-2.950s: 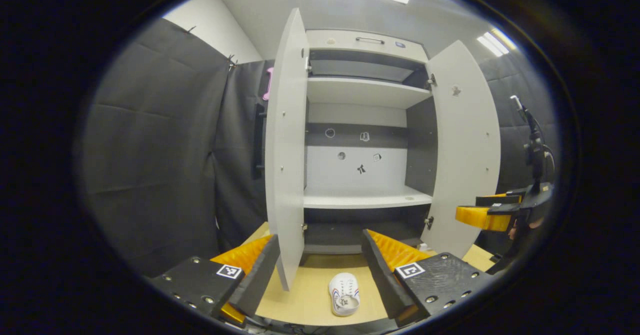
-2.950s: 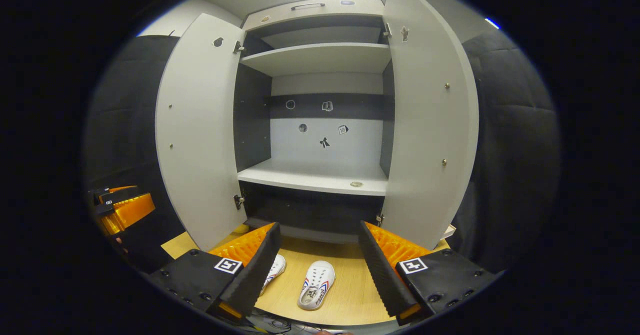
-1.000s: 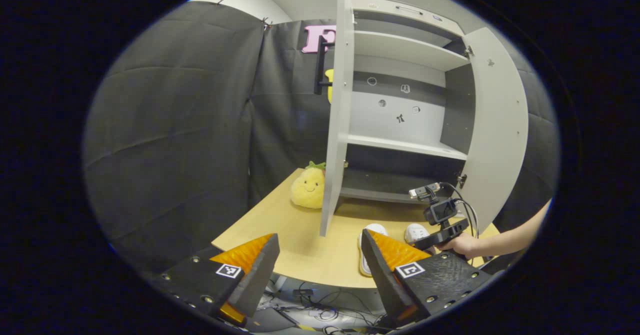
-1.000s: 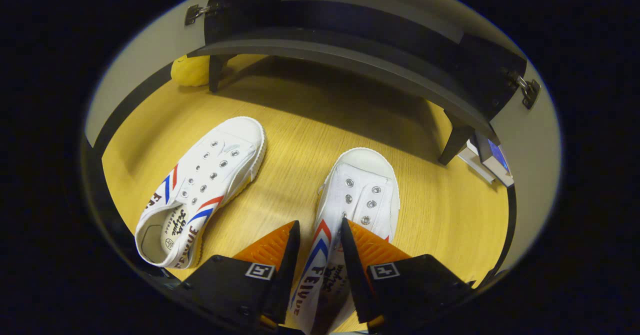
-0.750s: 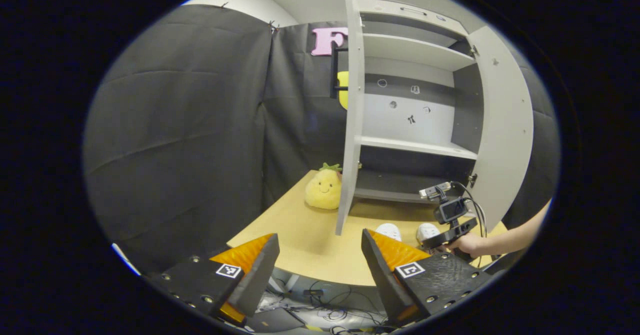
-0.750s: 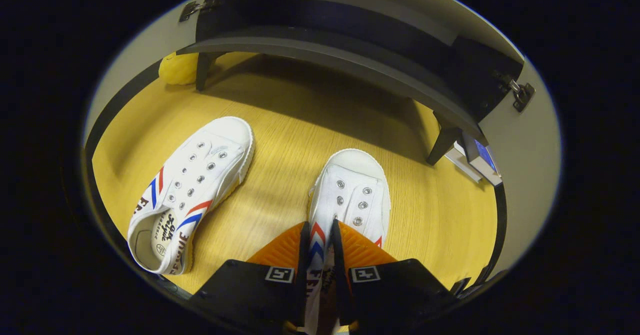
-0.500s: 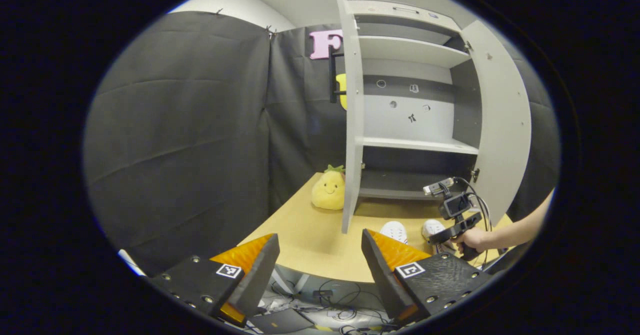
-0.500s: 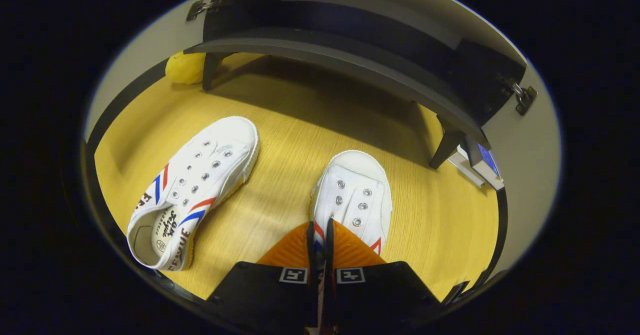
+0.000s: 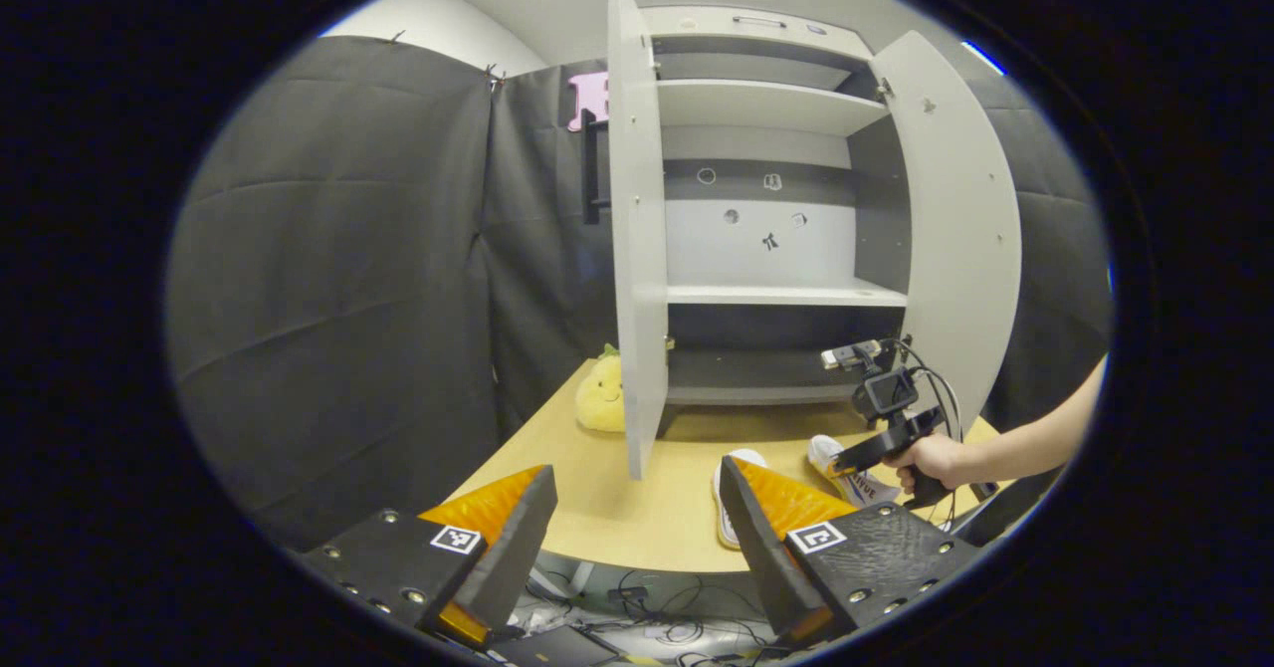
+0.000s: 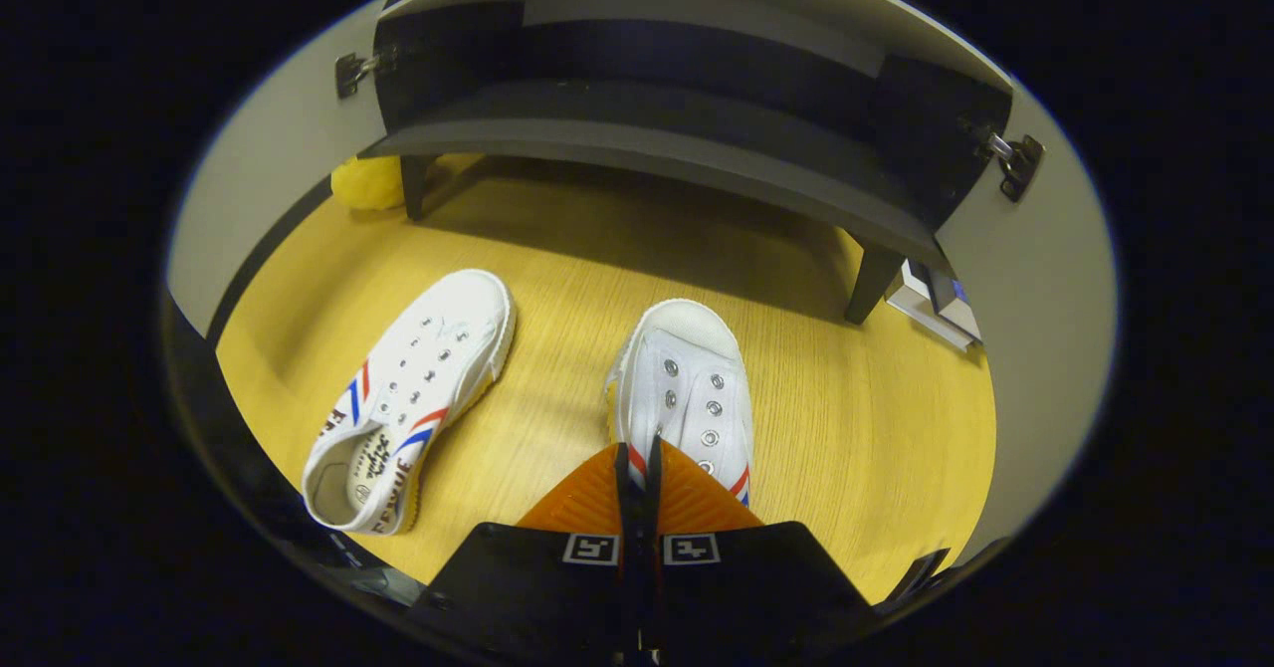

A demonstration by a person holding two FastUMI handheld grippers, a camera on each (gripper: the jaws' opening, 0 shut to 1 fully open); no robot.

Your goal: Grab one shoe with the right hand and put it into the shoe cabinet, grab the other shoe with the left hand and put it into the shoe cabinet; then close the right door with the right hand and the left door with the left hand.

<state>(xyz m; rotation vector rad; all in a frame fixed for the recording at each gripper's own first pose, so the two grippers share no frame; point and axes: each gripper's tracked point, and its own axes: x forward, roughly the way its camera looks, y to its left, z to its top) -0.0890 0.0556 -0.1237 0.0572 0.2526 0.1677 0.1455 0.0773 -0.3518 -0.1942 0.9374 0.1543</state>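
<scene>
Two white canvas shoes are lying on the wooden table in front of the open shoe cabinet. The right gripper is clenching the nearer shoe: its two fingers are pressed almost together on a thin fold of the upper at the collar, so the shoe is reaching forward from the fingertips with its toe pointing at the cabinet's dark bottom shelf, which is lying ahead of and above the fingers. Whether the sole is resting on the table or is just clear of it cannot be told.

Judging by the look, the shoe is light and soft: laceless canvas that folds easily, on a stiffer rubber sole. Pinched by the collar alone, it is likely to droop at the toe and swing, so the grip may be creeping along the cloth; a hold across collar and sole edge would be carrying it more steadily.

The other shoe is lying well to the left of the right gripper's fingers, angled, its heel opening nearest the table edge. In the left gripper view that shoe is showing beside the left gripper's own right finger. The left gripper is hanging released, fingers spread wide, back from the table edge and holding nothing, with a hand working the far gripper beyond it.
</scene>
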